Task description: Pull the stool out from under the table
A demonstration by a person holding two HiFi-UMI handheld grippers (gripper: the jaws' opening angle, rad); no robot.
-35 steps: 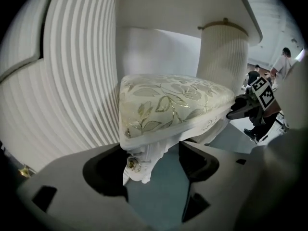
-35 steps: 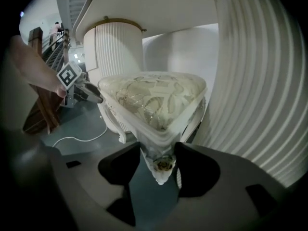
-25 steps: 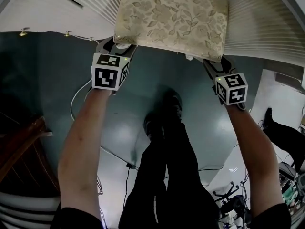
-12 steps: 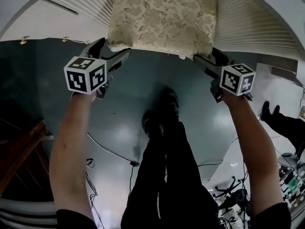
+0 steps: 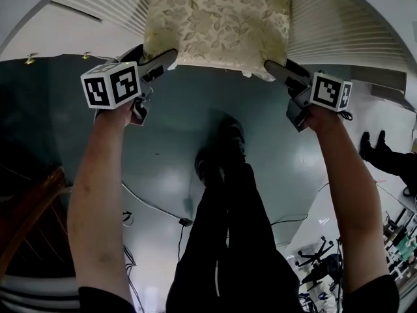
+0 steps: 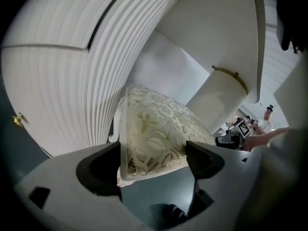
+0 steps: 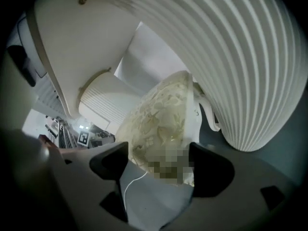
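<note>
The stool (image 5: 216, 19) has a cream cushion with a leaf pattern and stands between the white ribbed sides of the table (image 5: 355, 41). My left gripper (image 5: 155, 69) hangs just off its near left corner. That corner (image 6: 154, 134) shows between and beyond the pads, untouched, and the jaws (image 6: 153, 153) are closing a little from wide. My right gripper (image 5: 285, 77) sits just off the near right corner and is open. The cushion's edge (image 7: 163, 114) lies ahead of its gap (image 7: 159, 153), clear of both pads.
A dark glossy floor (image 5: 163, 142) lies below the stool, with my legs and shoes (image 5: 221, 155) on it. A thin cable (image 5: 153, 207) runs across the floor. Another person's legs (image 5: 388, 158) are at the right, and wooden furniture (image 5: 26, 204) at the left.
Both grippers held the stool's near corners a second ago. They have let go, spread their jaws and drawn back and outward. The stool sits a little higher in the head view.
</note>
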